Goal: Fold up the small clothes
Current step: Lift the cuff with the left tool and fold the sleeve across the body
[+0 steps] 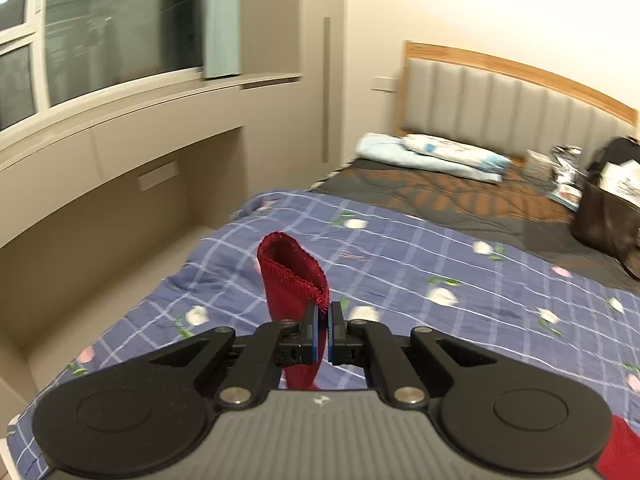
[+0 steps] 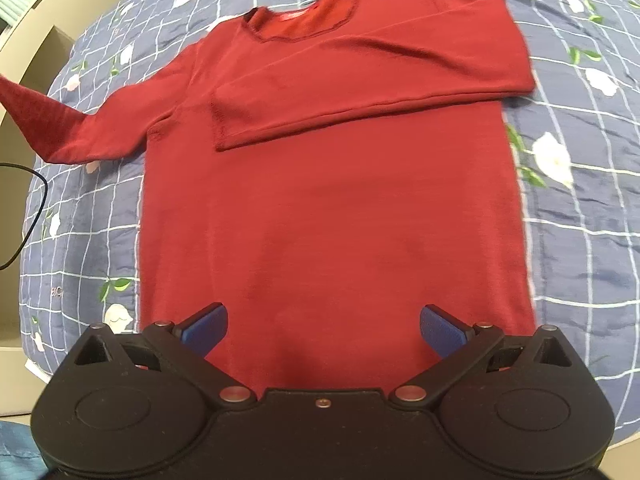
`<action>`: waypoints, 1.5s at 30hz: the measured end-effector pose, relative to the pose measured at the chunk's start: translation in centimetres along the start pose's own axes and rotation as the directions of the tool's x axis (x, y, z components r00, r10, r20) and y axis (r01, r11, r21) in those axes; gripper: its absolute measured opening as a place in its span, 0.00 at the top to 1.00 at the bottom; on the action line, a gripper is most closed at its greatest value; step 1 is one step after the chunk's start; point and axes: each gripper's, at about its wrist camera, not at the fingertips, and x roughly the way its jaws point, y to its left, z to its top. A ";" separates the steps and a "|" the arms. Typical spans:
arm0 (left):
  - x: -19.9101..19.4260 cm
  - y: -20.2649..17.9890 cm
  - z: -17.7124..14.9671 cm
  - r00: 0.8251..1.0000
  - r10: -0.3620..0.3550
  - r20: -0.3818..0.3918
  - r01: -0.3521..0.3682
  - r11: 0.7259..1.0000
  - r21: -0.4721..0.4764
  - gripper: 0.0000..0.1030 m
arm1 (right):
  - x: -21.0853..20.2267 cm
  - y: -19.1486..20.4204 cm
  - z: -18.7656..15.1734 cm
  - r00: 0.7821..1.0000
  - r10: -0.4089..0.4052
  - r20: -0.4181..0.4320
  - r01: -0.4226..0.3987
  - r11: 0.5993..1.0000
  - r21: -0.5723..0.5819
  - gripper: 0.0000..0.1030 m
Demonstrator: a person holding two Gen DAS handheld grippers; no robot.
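Observation:
A small red long-sleeved shirt [image 2: 328,200] lies flat on the blue checked quilt [image 2: 580,208], neck away from me. Its right sleeve [image 2: 360,92] is folded across the chest. The left sleeve [image 2: 52,128] is raised off the quilt toward the left edge. In the left wrist view, my left gripper [image 1: 325,312] is shut on the cuff [image 1: 292,276] of that sleeve, which stands up above the fingers. My right gripper [image 2: 323,330] hovers open over the shirt's hem, with nothing between its blue pads [image 2: 206,328].
The quilt [image 1: 440,272] covers the near part of a bed with a grey padded headboard [image 1: 512,112], pillows [image 1: 436,156] and a dark bag [image 1: 612,208] at the far right. A beige built-in desk and window sill [image 1: 120,152] run along the left. A black cable [image 2: 28,220] hangs at the quilt's left edge.

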 end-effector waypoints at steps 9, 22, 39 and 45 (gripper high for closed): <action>-2.5 -8.2 -2.6 0.995 -0.096 -0.007 0.096 0.986 0.134 0.97 | -1.6 -4.1 -0.9 1.000 -0.023 0.016 0.022 0.999 0.034 0.01; -4.3 -19.8 -9.6 0.981 -0.179 -0.081 0.194 0.943 0.270 0.97 | -2.7 -9.4 -2.1 0.999 -0.034 -0.002 0.034 0.999 0.042 0.01; -5.1 -29.2 -18.3 0.961 -0.188 -0.205 0.264 0.850 0.455 0.95 | -4.4 -16.7 -2.7 0.998 -0.060 -0.016 0.061 0.995 0.077 0.01; -5.3 -30.6 -20.0 0.937 -0.202 -0.283 0.313 0.846 0.432 0.88 | -4.9 -18.7 -2.8 0.998 -0.063 -0.016 0.064 0.996 0.061 0.01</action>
